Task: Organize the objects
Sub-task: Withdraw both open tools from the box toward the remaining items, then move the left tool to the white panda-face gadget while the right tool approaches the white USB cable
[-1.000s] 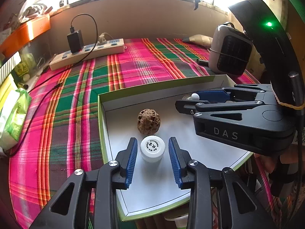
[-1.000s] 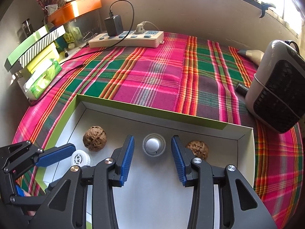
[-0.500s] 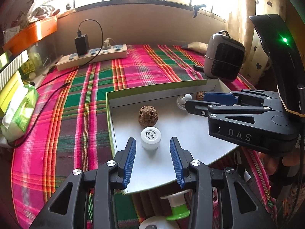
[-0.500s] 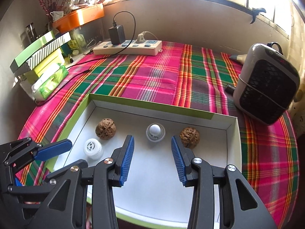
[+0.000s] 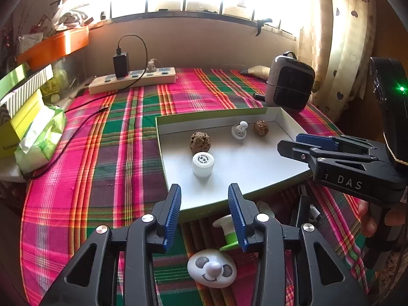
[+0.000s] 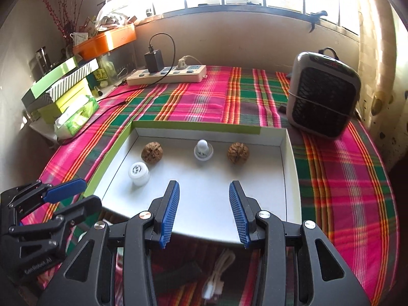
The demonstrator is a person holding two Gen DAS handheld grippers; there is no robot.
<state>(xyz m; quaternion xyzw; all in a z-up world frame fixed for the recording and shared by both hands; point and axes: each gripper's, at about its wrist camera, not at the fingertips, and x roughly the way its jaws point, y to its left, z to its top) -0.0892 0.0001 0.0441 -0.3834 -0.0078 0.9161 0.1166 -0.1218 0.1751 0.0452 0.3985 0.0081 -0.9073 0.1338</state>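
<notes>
A white box with a green rim [image 5: 209, 115] [image 6: 196, 126] lies on the plaid cloth. Inside it are two walnuts [image 5: 200, 142] [image 5: 260, 128], a white capped jar [image 5: 202, 164] and a small white knob [image 5: 239, 130]. My left gripper [image 5: 204, 191] hovers over the box's near edge, a little short of the jar; its jaws are opening with nothing between them. My right gripper [image 6: 204, 187] stands open and empty over the box's near side, back from the knob [image 6: 203, 149]. A white smiley-face piece [image 5: 211, 271] and a green-and-white piece [image 5: 228, 232] lie in front of the box.
A power strip [image 6: 165, 75] with a charger sits at the back, a grey heater [image 6: 323, 97] at the right. A tissue pack [image 5: 40, 137] and stacked boxes [image 6: 61, 86] line the left edge. A white cable [image 6: 216, 275] and a black item [image 6: 181, 272] lie near me.
Both grippers have drawn back and up from the box. The jar that stood between the left fingers now sits ahead of them, and the left jaws have widened.
</notes>
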